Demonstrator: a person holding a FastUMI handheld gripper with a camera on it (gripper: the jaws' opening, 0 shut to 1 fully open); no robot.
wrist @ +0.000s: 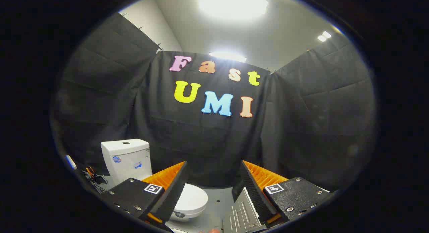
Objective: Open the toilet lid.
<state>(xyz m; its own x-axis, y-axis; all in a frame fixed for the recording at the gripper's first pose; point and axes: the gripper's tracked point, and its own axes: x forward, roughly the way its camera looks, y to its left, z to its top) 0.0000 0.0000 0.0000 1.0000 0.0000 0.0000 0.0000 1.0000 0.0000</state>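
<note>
Toilet sat on the grey tabletop, backed toward the cloth wall, cistern upright at the rear and bowl facing me. I'd guess it was set that way so the lid's front edge is reachable head-on. Lid was down, flat over the bowl, task not started.

I had the gripper held high and level, tilted more at the wall than at the work, so the toilet rode low. Fingers were spread wide, nothing between them, nothing touched. Cistern lay beyond the left finger; the lid was just ahead of and partly hidden behind that finger's tip, left of the gap's centre. Small clutter by the cistern was too small to identify.
</note>
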